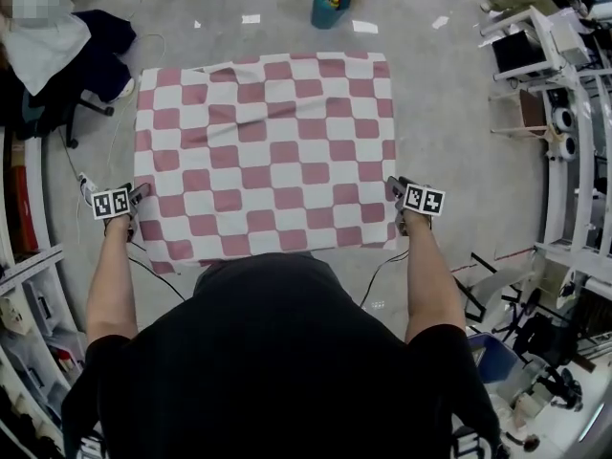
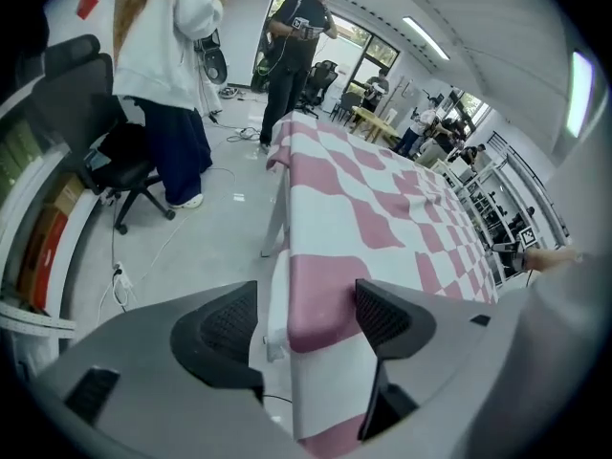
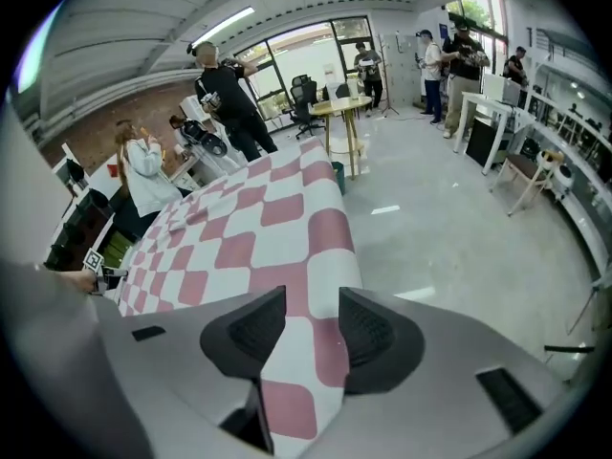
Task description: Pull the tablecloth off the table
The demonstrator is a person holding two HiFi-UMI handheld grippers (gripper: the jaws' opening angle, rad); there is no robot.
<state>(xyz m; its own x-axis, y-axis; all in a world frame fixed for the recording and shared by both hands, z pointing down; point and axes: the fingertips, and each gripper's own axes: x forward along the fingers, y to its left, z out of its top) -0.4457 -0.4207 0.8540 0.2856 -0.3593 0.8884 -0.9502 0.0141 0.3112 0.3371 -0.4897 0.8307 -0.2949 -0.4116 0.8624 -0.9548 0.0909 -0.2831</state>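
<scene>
A pink-and-white checked tablecloth (image 1: 263,151) covers the table, with its edges hanging over the sides. My left gripper (image 1: 134,199) is at the cloth's near left corner. In the left gripper view the jaws of this gripper (image 2: 306,318) stand open around that corner of the tablecloth (image 2: 382,218); there is a gap beside the left pad. My right gripper (image 1: 397,191) is at the near right corner. In the right gripper view its jaws (image 3: 313,323) are open, and the hanging edge of the tablecloth (image 3: 258,237) runs between the pads unpinched.
A teal bin (image 1: 330,8) stands on the floor beyond the table. An office chair (image 1: 57,103) and a person in white (image 2: 163,55) are at the far left. Shelves line the left wall and metal racks (image 1: 564,113) the right. Cables lie on the floor.
</scene>
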